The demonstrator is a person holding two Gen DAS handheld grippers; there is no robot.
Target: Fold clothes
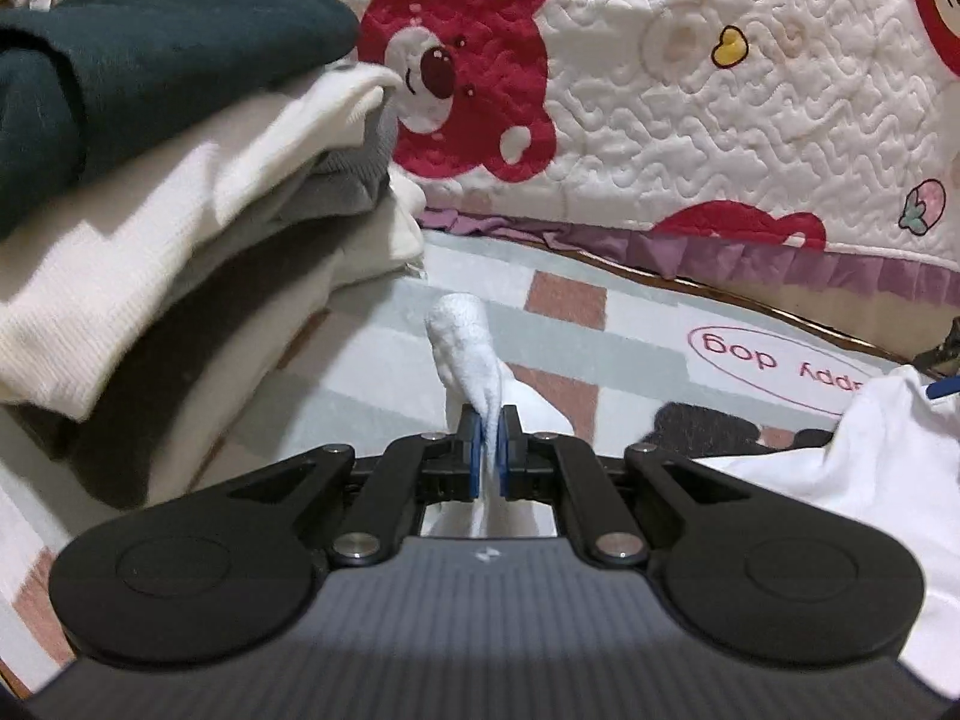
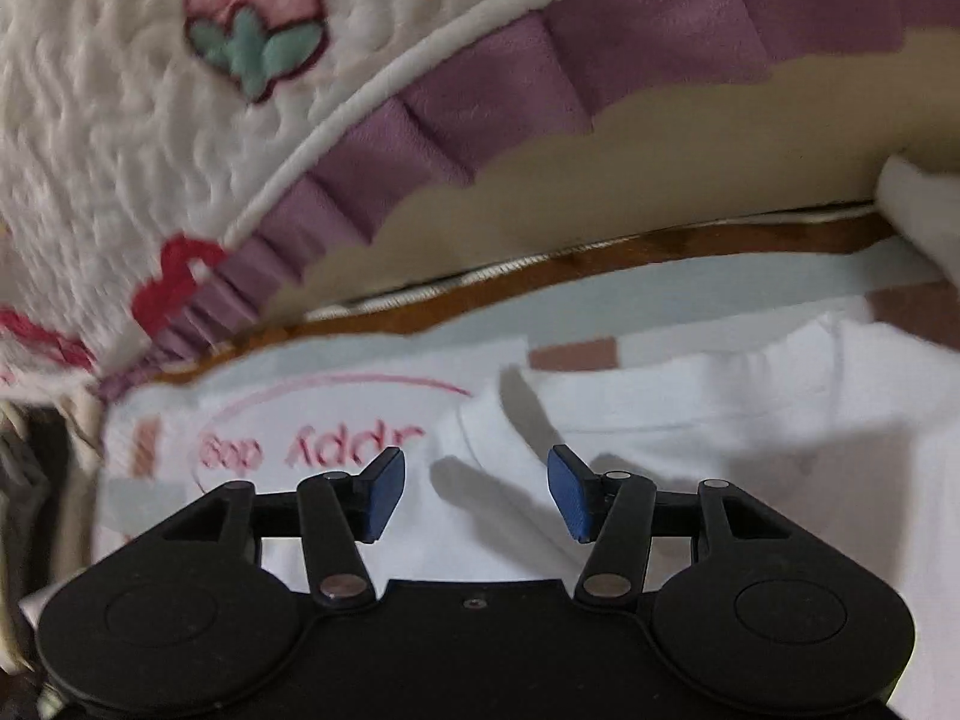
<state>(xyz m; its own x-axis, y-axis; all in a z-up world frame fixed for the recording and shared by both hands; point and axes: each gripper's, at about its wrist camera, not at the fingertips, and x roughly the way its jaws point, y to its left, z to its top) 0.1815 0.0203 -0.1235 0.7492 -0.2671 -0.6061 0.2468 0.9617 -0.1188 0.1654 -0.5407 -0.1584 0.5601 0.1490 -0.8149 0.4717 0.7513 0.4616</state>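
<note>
In the left wrist view my left gripper [image 1: 490, 441] is shut on a bunched fold of a white garment [image 1: 465, 348], which pokes up ahead of the blue pads. More of the white cloth [image 1: 888, 456] lies to the right on the checked mat. In the right wrist view my right gripper [image 2: 477, 492] is open just above a white garment [image 2: 750, 438] spread on the mat, its blue pads apart with nothing between them. The garment's folded edge runs under the fingers.
A stack of folded clothes [image 1: 150, 210], dark green on top over white and grey layers, rises at the left. A quilted bear-print cover [image 1: 720, 90] with a purple ruffle [image 2: 540, 90] hangs behind. The checked mat [image 1: 600, 300] carries a pink oval label [image 2: 300, 450].
</note>
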